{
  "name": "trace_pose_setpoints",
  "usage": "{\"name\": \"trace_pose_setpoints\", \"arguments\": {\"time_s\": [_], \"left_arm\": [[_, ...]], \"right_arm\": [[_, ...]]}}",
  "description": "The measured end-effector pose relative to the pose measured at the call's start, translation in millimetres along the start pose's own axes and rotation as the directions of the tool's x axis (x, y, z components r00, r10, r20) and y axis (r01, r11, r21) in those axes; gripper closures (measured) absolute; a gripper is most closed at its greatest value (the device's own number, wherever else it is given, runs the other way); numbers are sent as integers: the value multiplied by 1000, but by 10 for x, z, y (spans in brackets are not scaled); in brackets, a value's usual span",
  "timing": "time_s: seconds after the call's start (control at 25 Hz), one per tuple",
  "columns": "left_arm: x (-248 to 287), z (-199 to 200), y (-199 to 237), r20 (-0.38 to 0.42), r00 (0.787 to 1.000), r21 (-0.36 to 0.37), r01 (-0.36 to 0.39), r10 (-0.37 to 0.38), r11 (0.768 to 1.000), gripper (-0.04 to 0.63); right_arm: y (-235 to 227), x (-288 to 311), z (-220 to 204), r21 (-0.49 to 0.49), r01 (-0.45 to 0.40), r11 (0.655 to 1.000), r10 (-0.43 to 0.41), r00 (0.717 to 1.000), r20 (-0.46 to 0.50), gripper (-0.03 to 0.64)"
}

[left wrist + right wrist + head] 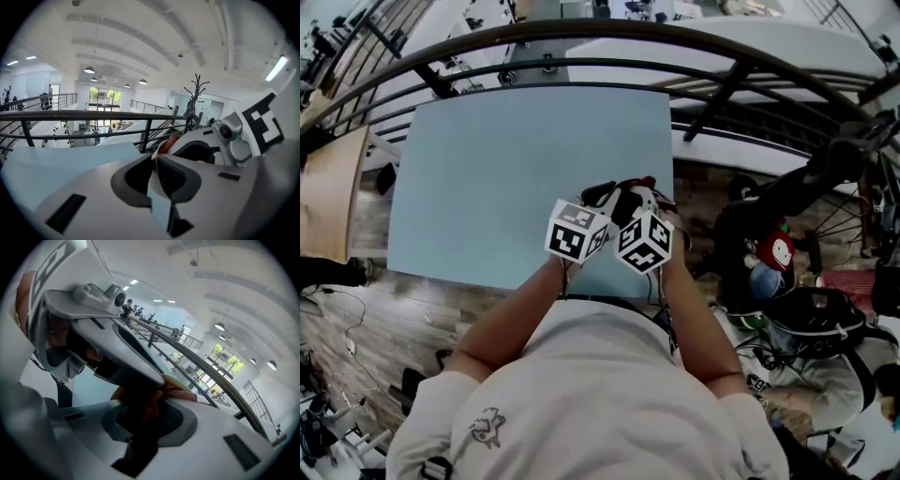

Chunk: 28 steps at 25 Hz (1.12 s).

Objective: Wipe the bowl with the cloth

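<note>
Both grippers are held close together over the near edge of the light blue table [506, 169]. In the left gripper view, my left gripper [153, 168] is shut on a thin pale wall with a cream rim, which looks like the bowl [158, 206]. The right gripper's body and marker cube [260, 124] crowd in from the right. In the right gripper view, my right gripper [147, 413] is shut on a reddish checked cloth [183, 392] bunched between its jaws. From the head view the left gripper [602, 199] and right gripper [645, 202] almost touch, and they hide most of the bowl and cloth.
A dark curved railing [581, 37] runs past the table's far side, over an open hall below. Bags and dark gear [806, 309] lie on the wooden floor at the right. A wooden tabletop [328, 187] stands at the left.
</note>
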<state>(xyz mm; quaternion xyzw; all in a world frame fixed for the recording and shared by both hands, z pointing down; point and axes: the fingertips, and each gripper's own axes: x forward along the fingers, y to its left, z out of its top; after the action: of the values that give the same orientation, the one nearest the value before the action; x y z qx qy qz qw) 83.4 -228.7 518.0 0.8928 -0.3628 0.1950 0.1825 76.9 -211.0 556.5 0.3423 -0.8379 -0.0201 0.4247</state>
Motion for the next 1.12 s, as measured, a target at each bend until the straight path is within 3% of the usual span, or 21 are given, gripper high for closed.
{"name": "trace_pose_setpoints", "arguments": {"time_s": [0.16,0.32,0.52,0.64,0.8,0.92,1.12], "left_arm": [[-161,70,38,36,999,2,-22,22,1000,554],[-226,90,189,43,998,-7,-54,54,999,560],[-230,50,239,26,997,-21,-75,75,997,560],[-193,53,205,9,998,-25,-64,64,998,560],[-136,126,-1,23,1000,-48,-8,10,999,560],[-121,222,-154,37,999,-36,27,-26,999,563],[-181,309,-138,56,998,0,29,-29,1000,560]], "right_arm": [[261,-69,86,-20,-114,993,114,993,-16,532],[307,-179,52,-24,-129,991,127,989,-71,532],[72,-309,-66,-101,-1,995,-16,986,-166,532],[-222,-418,-66,-110,112,988,-129,978,-166,532],[-367,-425,-27,-145,158,977,-178,974,-137,532],[-271,-338,42,-166,130,978,-149,983,-110,532],[8,-264,127,-128,-24,991,19,999,-43,532]]}}
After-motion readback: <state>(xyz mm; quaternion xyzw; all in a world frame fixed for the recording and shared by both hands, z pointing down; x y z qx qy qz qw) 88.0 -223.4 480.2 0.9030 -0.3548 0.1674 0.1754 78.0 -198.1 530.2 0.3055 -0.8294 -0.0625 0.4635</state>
